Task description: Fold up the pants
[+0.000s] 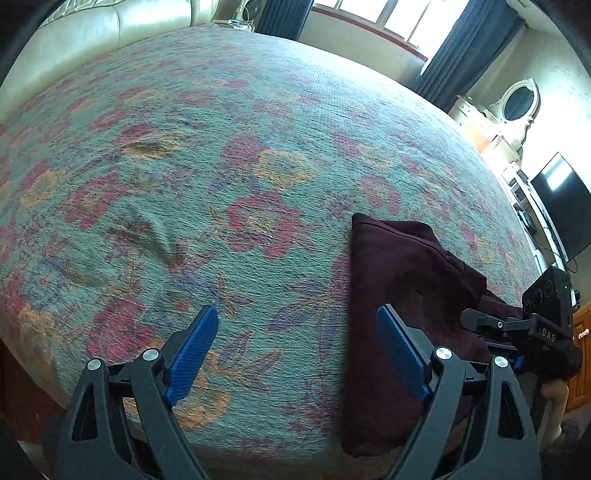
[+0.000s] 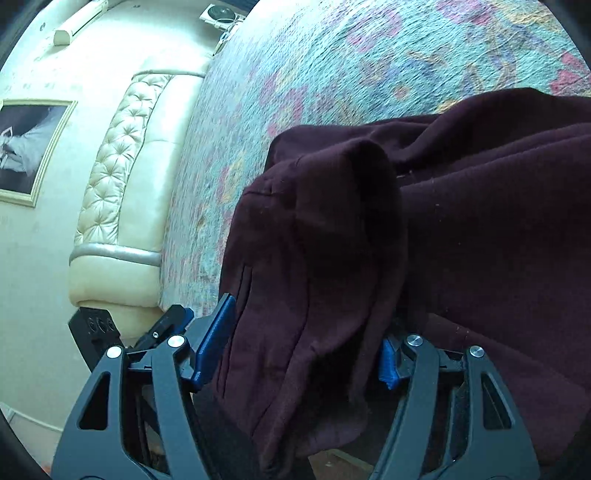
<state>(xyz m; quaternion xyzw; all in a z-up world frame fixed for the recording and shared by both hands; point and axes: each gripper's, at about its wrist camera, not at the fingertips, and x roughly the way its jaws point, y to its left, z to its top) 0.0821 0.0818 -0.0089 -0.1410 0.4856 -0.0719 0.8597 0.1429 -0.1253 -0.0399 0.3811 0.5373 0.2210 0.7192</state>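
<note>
My left claw [image 1: 297,323] hangs spread wide over bare floral woven bedspread [image 1: 236,155], nothing between its blue pads, the dark maroon fleece pants [image 1: 399,280] lying just beside its right finger at the bed's near edge. My right claw [image 2: 308,325] stands parted with a bunched fold of those pants between its pads; I cannot tell whether they press it. Beyond, the bedspread runs open to the cream tufted leather headboard [image 2: 110,177].

We look down along the left gripper [image 1: 297,325] from the bed's near edge, across the floral bedspread [image 1: 221,155] toward the windows [image 1: 399,18]. Our right-wrist view sits far nearer — pressed up against the maroon pants [image 2: 461,221], facing the headboard [image 2: 122,184]. The 2 views share pants and bedspread — each also catches the other gripper.
</note>
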